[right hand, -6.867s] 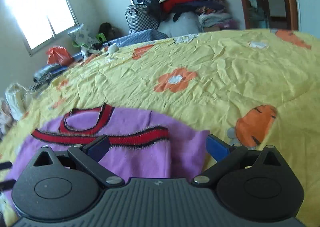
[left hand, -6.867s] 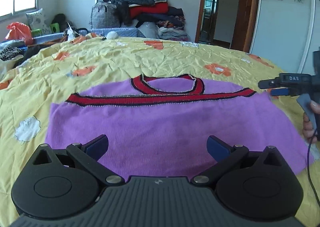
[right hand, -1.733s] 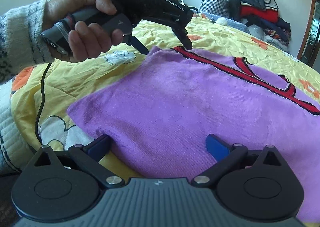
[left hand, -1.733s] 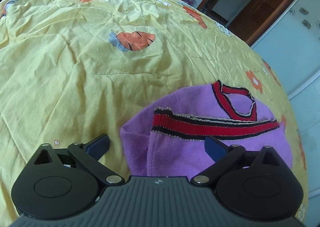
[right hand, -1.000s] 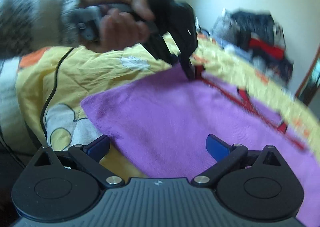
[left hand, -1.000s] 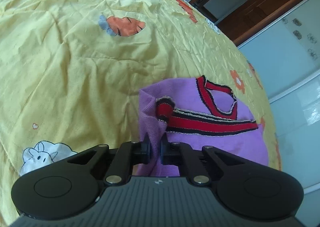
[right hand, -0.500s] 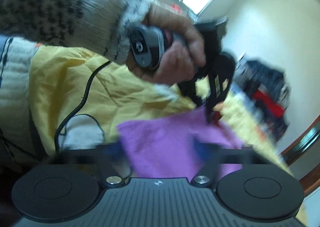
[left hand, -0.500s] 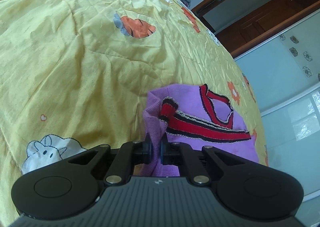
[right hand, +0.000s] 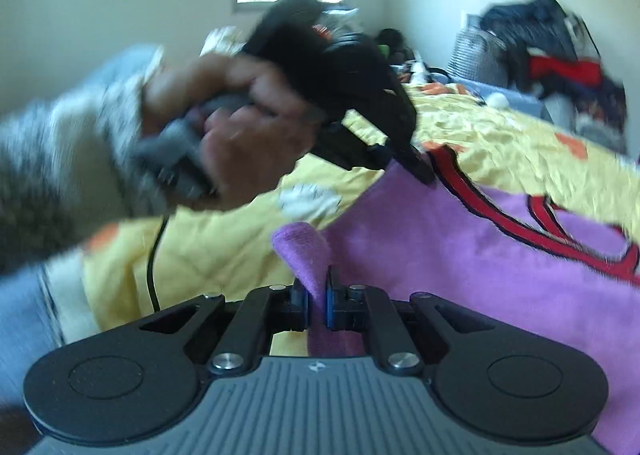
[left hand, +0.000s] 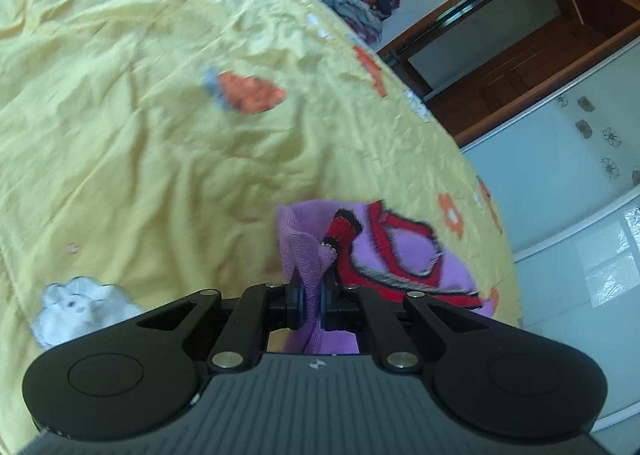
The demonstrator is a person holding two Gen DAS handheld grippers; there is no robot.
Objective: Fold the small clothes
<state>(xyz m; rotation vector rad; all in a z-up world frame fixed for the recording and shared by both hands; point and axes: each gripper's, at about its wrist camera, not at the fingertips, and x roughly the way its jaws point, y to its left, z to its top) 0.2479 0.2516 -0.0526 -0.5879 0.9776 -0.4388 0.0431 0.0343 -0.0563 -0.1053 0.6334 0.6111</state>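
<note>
A small purple knit top (left hand: 416, 255) with red and black trim lies on the yellow bedspread (left hand: 160, 135). My left gripper (left hand: 311, 297) is shut on the top's upper left corner, by the red band, and holds it raised. It also shows in the right wrist view (right hand: 412, 163), pinching that corner. My right gripper (right hand: 317, 305) is shut on the lower left corner of the purple top (right hand: 460, 255), which bunches up between the pads. The rest of the top stretches away to the right.
The bedspread (right hand: 200, 239) has orange flowers and white cartoon prints. A pile of clothes and a checked bag (right hand: 540, 47) sit at the far end of the bed. A wooden doorway (left hand: 500, 55) and a pale wardrobe (left hand: 560, 175) stand at the right.
My right gripper has closed on the lower corner of the top. My left gripper keeps its hold on the upper corner and has lifted it further.
</note>
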